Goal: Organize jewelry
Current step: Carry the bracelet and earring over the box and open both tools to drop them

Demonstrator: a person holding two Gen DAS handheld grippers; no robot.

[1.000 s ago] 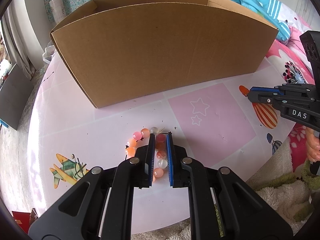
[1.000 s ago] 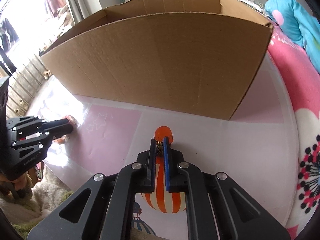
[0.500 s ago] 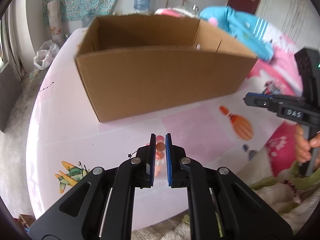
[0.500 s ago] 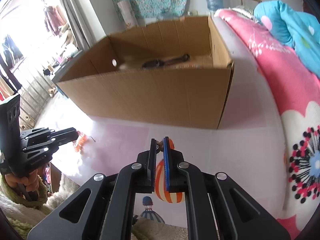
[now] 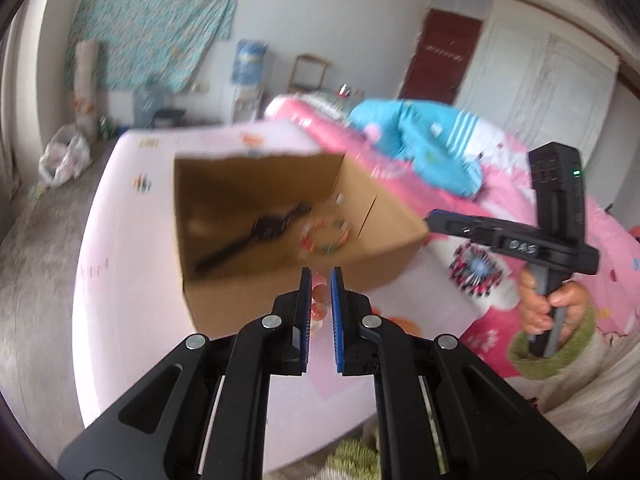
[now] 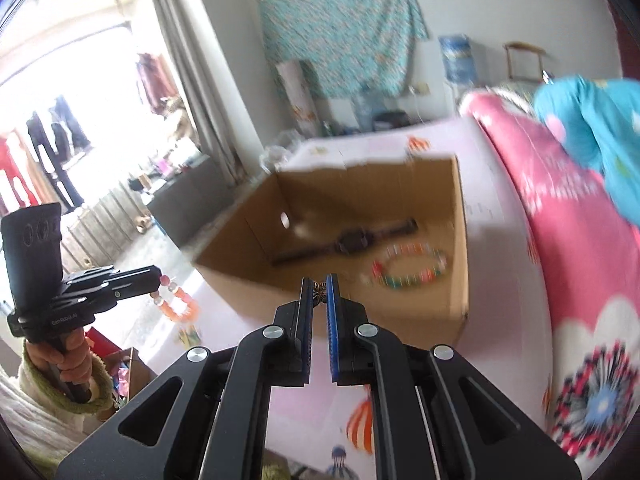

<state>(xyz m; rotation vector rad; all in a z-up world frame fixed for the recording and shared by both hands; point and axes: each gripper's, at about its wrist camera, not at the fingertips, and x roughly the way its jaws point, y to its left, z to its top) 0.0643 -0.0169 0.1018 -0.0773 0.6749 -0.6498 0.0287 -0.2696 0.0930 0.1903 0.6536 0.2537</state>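
Left gripper (image 5: 319,280) clamped on an orange-and-clear bead bracelet (image 5: 318,310), held above the pink table (image 5: 120,280) just before the near wall of an open cardboard box (image 5: 240,308). Inside the box, blurred: a black watch (image 5: 256,236) lying slantwise, a multicoloured bead bracelet (image 5: 326,236) beside it toward the right wall. Right gripper (image 5: 432,218) beyond the box's right corner, gripped by a hand (image 5: 548,308) in a green cuff.

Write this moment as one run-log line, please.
left gripper: shut on orange bead bracelet | right gripper: shut on small brown ornament | brown cardboard box: open
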